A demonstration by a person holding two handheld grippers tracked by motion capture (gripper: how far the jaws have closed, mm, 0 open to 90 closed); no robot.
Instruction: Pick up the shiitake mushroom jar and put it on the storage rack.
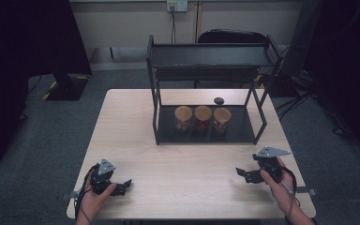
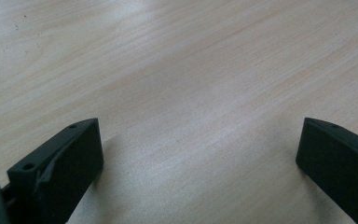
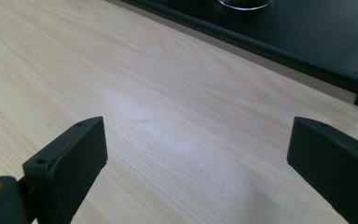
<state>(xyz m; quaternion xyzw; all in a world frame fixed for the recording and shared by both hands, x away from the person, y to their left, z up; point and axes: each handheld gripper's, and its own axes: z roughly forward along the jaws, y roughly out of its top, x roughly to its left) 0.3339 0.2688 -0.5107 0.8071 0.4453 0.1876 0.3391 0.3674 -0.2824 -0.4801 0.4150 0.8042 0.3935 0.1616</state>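
Three glass jars with round wooden lids (image 1: 203, 113) stand in a row on the bottom shelf (image 1: 243, 131) of a black two-tier metal rack (image 1: 211, 56) at the far middle of the wooden table (image 1: 131, 131). My left gripper (image 1: 122, 186) rests low near the front left edge, held in a hand, jaws wide apart and empty (image 2: 200, 149). Near the front right edge my right gripper (image 1: 243, 174) is open too, nothing between its jaws (image 3: 196, 149). Its view catches the rack's base edge (image 3: 279, 46) and the bottom of one jar (image 3: 244, 3).
A small dark round object (image 1: 219, 100) lies on the table behind the rack's lower shelf. A black chair (image 1: 229, 36) stands beyond the table. Dark screens flank the scene at left and right. Bare wood stretches between the grippers and the rack.
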